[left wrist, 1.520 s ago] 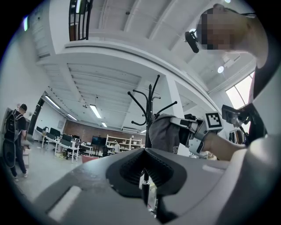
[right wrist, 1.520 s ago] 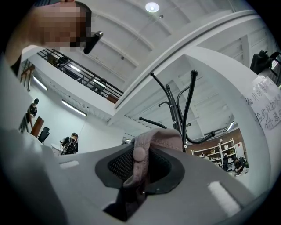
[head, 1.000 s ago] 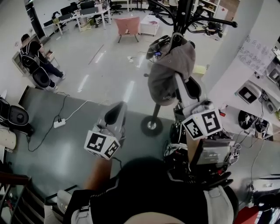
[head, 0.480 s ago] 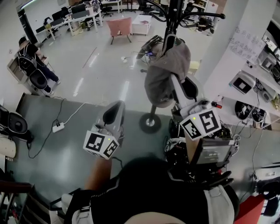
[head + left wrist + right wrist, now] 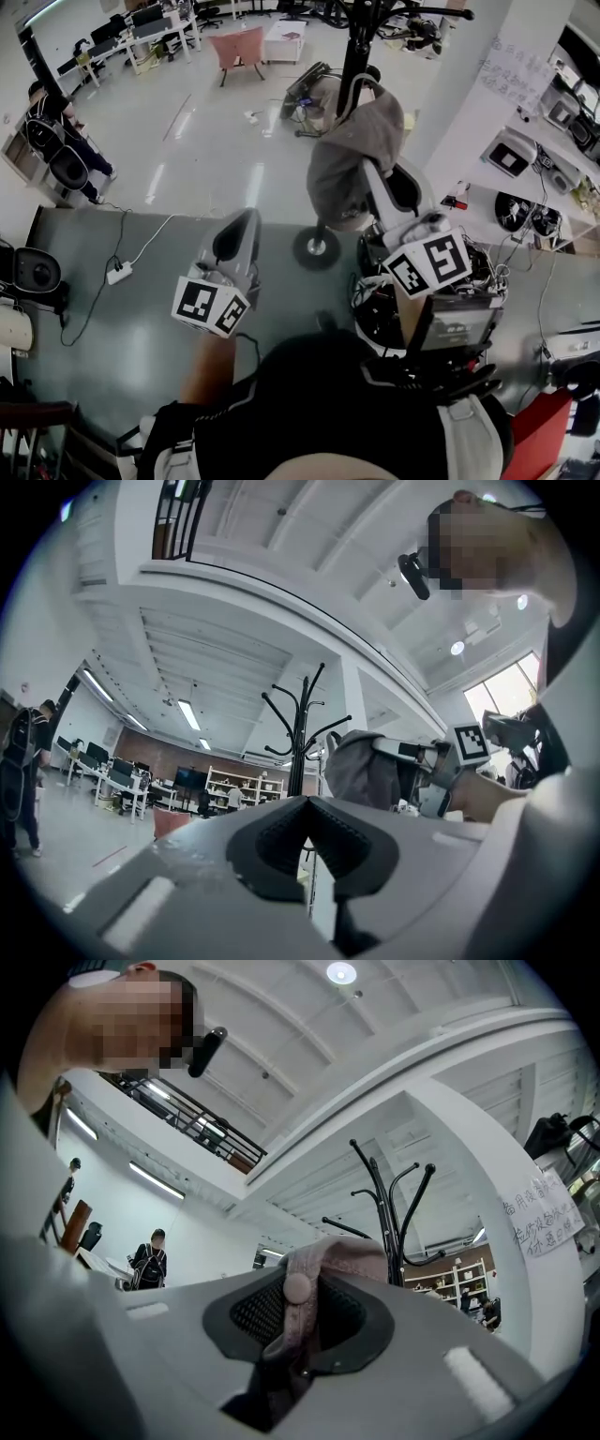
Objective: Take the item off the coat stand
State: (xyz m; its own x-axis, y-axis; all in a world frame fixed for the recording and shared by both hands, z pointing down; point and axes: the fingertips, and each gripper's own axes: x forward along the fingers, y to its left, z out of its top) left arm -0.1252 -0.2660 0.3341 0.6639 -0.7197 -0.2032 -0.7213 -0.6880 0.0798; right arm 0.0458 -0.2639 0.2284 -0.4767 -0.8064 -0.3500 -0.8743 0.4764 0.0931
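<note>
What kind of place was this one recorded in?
Probably an open-plan office or lab: desks with monitors, storage shelves, a coat stand and a power cable trailing across the polished floor.

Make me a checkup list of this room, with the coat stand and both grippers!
Surface: shiny floor; no table seen.
Job's things: coat stand; cap beside its pole.
Clutter: gear piled at the right.
Grippers: right gripper shut on the cap; left gripper shut, empty.
Cables: power strip with a cable on the floor.
Surroundings: seated person, pink chair, desks.
</note>
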